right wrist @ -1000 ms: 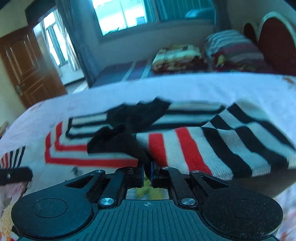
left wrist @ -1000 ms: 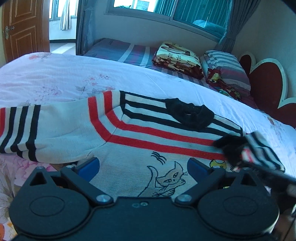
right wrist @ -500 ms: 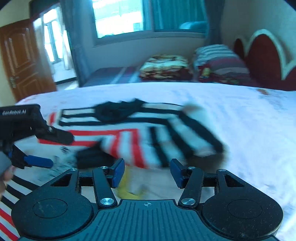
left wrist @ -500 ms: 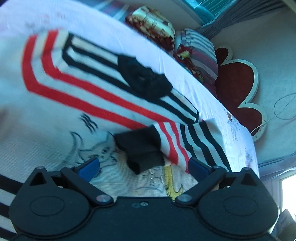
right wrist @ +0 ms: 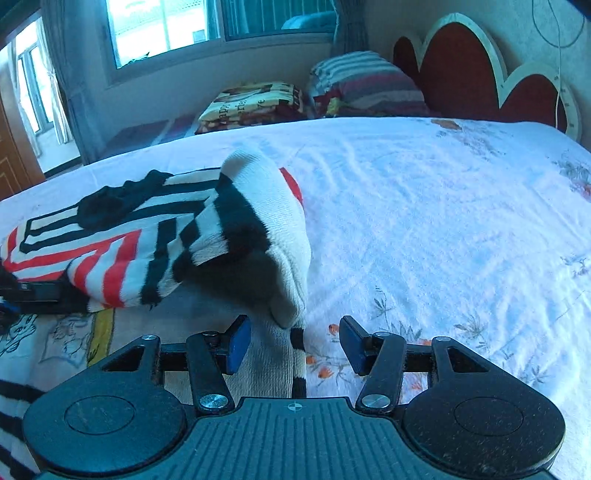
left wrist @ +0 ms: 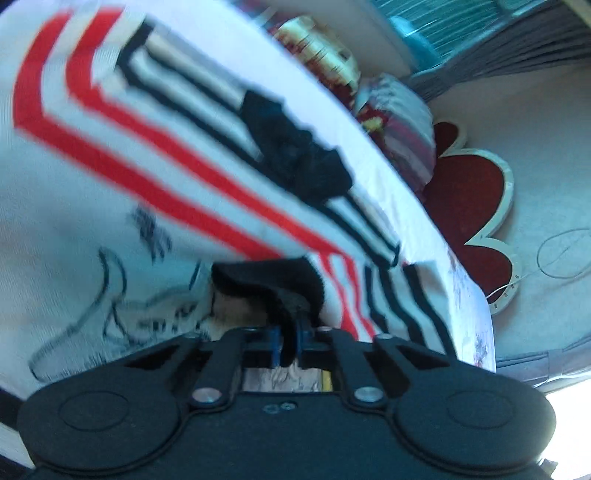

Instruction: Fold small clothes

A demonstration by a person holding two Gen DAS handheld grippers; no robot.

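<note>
A small white knit sweater (left wrist: 110,206) with red and black stripes, a black collar (left wrist: 295,162) and a cat drawing lies on the bed. Its right sleeve (right wrist: 236,236) is folded across the chest. My left gripper (left wrist: 289,341) is shut on the sleeve's black cuff (left wrist: 273,284). In the right wrist view my right gripper (right wrist: 291,343) is open and empty, its fingers either side of the sweater's right edge (right wrist: 291,332). The left gripper (right wrist: 29,291) shows at that view's left edge.
The bed has a white floral sheet (right wrist: 443,229). Pillows (right wrist: 362,85) and a folded blanket (right wrist: 251,107) lie at the head, by a red scalloped headboard (right wrist: 480,70). A window (right wrist: 166,29) is behind.
My right gripper let go of the sleeve, opened and drew back to the sweater's right edge. My left gripper moved in and closed on the sleeve's black cuff.
</note>
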